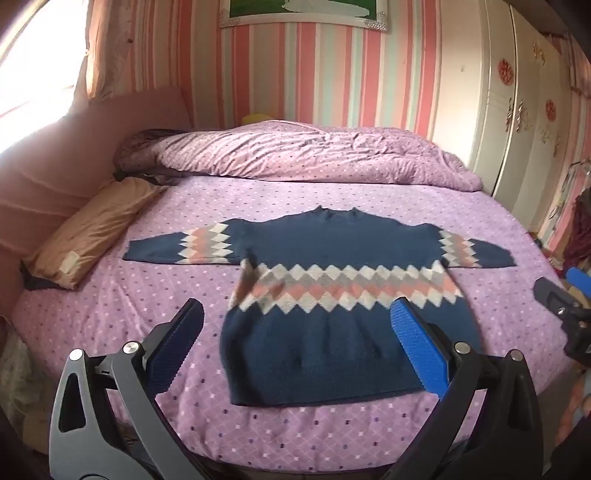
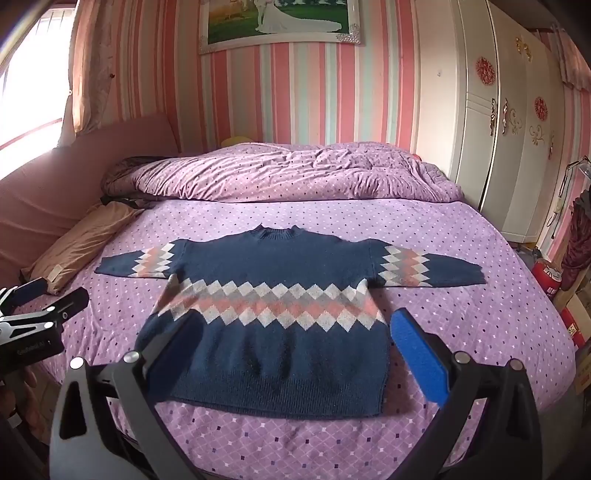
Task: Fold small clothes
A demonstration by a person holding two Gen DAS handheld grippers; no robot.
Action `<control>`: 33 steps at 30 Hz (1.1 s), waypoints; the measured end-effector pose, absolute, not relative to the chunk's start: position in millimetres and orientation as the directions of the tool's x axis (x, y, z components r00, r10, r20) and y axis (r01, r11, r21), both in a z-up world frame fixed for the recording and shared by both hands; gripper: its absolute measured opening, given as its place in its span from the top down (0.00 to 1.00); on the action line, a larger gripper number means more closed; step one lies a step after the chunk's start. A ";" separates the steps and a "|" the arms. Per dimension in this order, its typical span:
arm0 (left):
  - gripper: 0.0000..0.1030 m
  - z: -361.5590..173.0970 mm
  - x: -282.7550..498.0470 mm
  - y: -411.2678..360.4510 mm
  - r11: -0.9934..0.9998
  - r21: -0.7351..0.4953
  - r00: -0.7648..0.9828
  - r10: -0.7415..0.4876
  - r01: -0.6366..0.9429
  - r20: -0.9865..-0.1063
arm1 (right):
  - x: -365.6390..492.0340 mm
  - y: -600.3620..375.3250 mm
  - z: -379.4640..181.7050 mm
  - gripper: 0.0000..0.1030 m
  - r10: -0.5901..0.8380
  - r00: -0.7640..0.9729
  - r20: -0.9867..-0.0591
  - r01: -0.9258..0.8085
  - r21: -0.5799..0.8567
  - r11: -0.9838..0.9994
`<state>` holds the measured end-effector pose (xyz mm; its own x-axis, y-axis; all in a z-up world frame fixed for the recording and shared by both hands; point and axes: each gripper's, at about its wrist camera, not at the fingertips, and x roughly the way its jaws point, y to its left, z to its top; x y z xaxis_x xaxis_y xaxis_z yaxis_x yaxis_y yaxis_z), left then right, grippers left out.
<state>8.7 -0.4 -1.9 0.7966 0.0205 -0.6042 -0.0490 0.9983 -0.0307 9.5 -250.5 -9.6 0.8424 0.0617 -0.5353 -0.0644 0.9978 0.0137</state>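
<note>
Sweater [image 1: 332,306] flat, both tools apart

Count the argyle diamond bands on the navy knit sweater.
3: one across the navy knit sweater chest, one on the left-hand sleeve, one on the right-hand sleeve. The back is hidden.

- A home bedroom.
- Wide bed [image 2: 480,295] under a purple dotted sheet, rumpled duvet [image 2: 295,173] piled at its far side.
- Tan pillow [image 1: 92,236] beside a padded pink headboard [image 1: 48,177].
- Pink striped wallpaper [image 2: 295,92], framed wedding photo [image 2: 280,22].
- White wardrobe [image 2: 509,122] with floral decals.
- Curtained window [image 2: 33,85].
</note>
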 end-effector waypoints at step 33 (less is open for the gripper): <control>0.03 -7.4 8.0 -2.4 0.996 0.004 0.791 0.075 -0.091 -0.608 | 8.8 -247.7 -11.3 0.01 0.059 0.839 -0.541 -0.067 0.005 0.998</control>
<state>8.0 -2.4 -7.4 0.7907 0.0752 -0.6076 -0.0913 0.9958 0.0045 8.8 -247.7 -11.3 0.8390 0.0590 -0.5409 -0.0671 0.9977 0.0047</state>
